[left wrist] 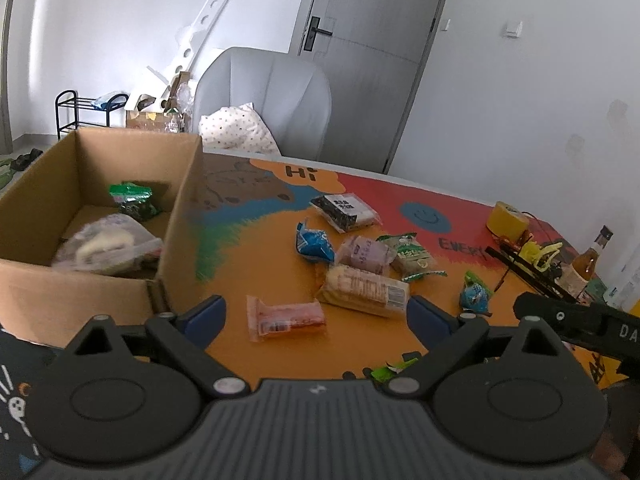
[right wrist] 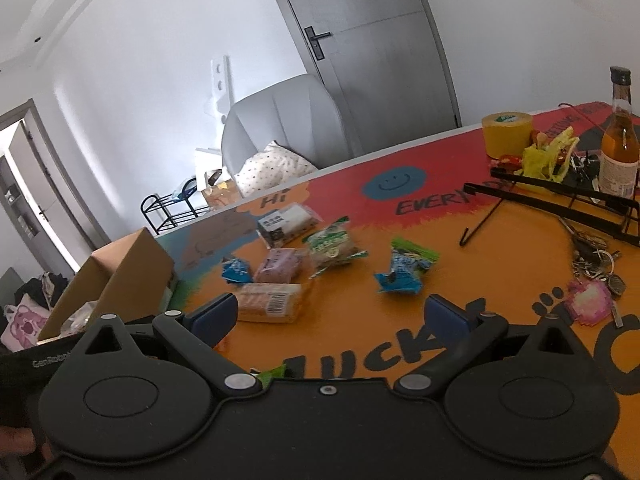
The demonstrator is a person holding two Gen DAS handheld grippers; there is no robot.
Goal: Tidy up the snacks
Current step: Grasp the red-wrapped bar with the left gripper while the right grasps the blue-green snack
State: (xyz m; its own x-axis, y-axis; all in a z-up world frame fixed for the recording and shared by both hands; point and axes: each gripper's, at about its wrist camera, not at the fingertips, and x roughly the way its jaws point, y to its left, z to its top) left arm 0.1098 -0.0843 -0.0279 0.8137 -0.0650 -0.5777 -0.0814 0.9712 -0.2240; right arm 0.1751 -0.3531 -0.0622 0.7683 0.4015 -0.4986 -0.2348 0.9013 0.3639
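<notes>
An open cardboard box (left wrist: 176,216) stands at the table's left and holds a green packet (left wrist: 134,200) and a clear bag (left wrist: 108,246); it also shows in the right wrist view (right wrist: 132,268). Loose snacks lie on the orange tablecloth: a red-pink packet (left wrist: 286,318), a cracker pack (left wrist: 366,290) (right wrist: 270,302), a purple pack (left wrist: 366,256) (right wrist: 278,266), a blue packet (left wrist: 314,242), a black-and-white pack (left wrist: 344,208) and green packets (left wrist: 412,256) (right wrist: 332,246) (right wrist: 404,270). My left gripper (left wrist: 316,318) is open above the red-pink packet. My right gripper (right wrist: 332,318) is open and empty.
A yellow tape roll (right wrist: 506,132), a glass bottle (right wrist: 620,140), a black wire stand (right wrist: 560,196) and keys (right wrist: 592,260) sit at the table's right. A grey chair (left wrist: 268,96) with a cushion stands behind the table. A green wrapper scrap (left wrist: 390,370) lies near me.
</notes>
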